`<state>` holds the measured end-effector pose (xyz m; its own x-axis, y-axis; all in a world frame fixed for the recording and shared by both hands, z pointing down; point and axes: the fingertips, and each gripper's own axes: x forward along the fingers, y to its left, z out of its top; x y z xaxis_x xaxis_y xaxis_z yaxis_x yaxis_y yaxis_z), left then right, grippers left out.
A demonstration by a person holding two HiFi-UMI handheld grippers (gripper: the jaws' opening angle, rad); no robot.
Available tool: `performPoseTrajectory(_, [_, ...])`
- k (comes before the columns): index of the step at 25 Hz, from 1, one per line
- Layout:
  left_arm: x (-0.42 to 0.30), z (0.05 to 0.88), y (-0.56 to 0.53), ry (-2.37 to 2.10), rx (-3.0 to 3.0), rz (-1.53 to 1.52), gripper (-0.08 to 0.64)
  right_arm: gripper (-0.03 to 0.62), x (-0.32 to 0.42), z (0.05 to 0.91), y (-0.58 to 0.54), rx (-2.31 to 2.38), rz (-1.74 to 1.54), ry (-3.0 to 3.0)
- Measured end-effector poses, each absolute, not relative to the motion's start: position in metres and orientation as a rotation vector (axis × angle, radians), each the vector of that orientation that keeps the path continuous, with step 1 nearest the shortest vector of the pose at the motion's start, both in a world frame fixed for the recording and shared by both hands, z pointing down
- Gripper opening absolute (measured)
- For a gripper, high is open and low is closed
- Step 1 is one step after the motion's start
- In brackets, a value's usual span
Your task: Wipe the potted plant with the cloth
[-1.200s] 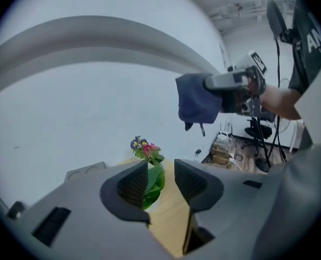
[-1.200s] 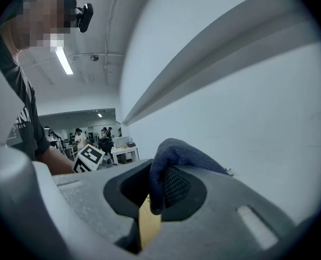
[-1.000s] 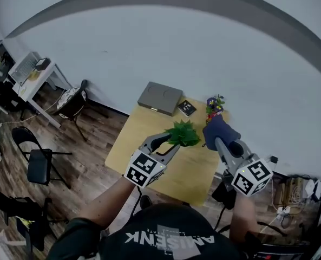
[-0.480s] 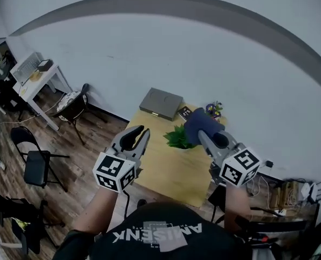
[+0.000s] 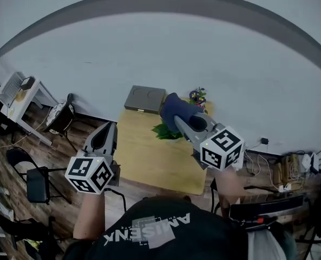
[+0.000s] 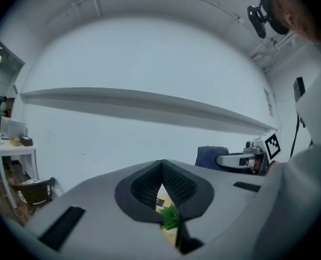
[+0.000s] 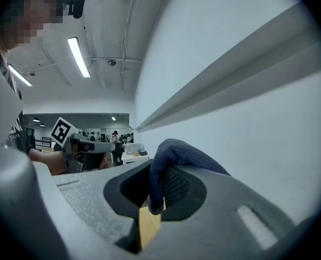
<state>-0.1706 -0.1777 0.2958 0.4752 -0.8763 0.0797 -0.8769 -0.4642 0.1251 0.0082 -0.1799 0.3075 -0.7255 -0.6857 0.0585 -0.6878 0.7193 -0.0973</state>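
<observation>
The potted plant (image 5: pixel 164 132) stands toward the tabletop's (image 5: pixel 149 158) 1 o'clock corner, released. Your right gripper (image 5: pixel 186 122) pinches the cloth (image 5: pixel 176 108) near it. Your left gripper (image 5: pixel 109 128), at 9 o'clock, has just pressed together empty, suggesting wiping is over.

Most of the potted plant (image 5: pixel 163 132) behind the cloth (image 5: pixel 176 108) and the right gripper (image 5: pixel 186 123)

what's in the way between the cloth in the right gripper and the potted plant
Nothing visible. The right gripper, jaws shut on the dark blue cloth, holds it right beside the potted plant with no object between. The grey box and small flowering plant sit behind; the left gripper is off to the side.
</observation>
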Motion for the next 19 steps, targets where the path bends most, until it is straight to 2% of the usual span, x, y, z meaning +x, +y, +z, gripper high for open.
performPoseTrajectory(19, [-0.169, 0.289, -0.173, -1.539, 2.593, 0.066, 0.002, 0.028, 0.006, 0.322, -0.173, 1.188, 0.186, -2.846])
